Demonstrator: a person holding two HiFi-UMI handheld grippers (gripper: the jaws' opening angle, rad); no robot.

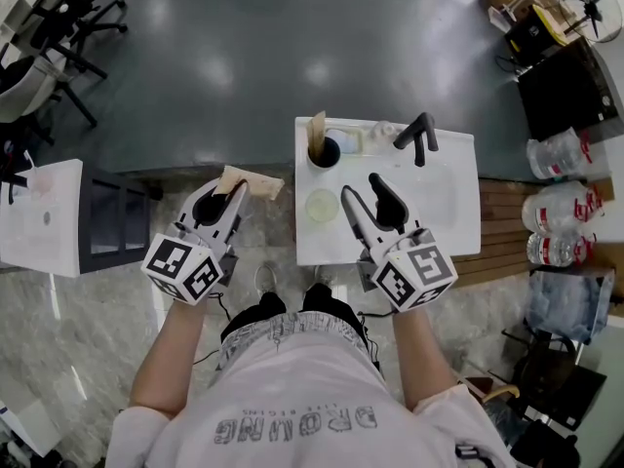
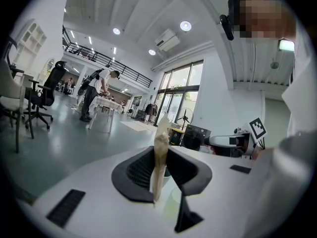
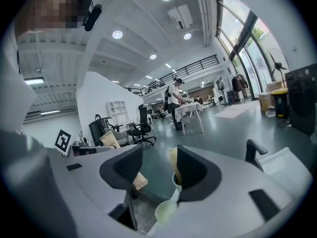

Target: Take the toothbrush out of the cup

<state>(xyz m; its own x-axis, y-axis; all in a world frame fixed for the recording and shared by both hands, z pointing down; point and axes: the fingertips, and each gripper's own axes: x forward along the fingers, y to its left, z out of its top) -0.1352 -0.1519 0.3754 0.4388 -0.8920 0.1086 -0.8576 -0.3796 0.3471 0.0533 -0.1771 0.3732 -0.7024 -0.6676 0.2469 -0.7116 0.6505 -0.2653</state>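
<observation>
A white cup [image 1: 325, 152] stands at the back left of the white sink top [image 1: 458, 232], with a tan paper-wrapped toothbrush [image 1: 317, 133] upright in it. In the right gripper view the same cup [image 3: 177, 183] shows just beside the right jaw. My left gripper [image 1: 234, 193] hangs left of the sink, off its edge, shut on a second tan wrapped toothbrush [image 1: 253, 181]; the wrapper [image 2: 159, 155] stands pinched between the black jaws. My right gripper [image 1: 362, 193] hovers open over the sink top's front, short of the cup, with nothing between its jaws.
A pale green round dish [image 1: 321, 206] lies on the sink top near the right gripper. A black tap [image 1: 419, 136] rises at the back. Water bottles [image 1: 558, 154] and wooden slats [image 1: 507, 224] are to the right, a white table [image 1: 44, 217] to the left, office chairs [image 1: 68, 22] beyond.
</observation>
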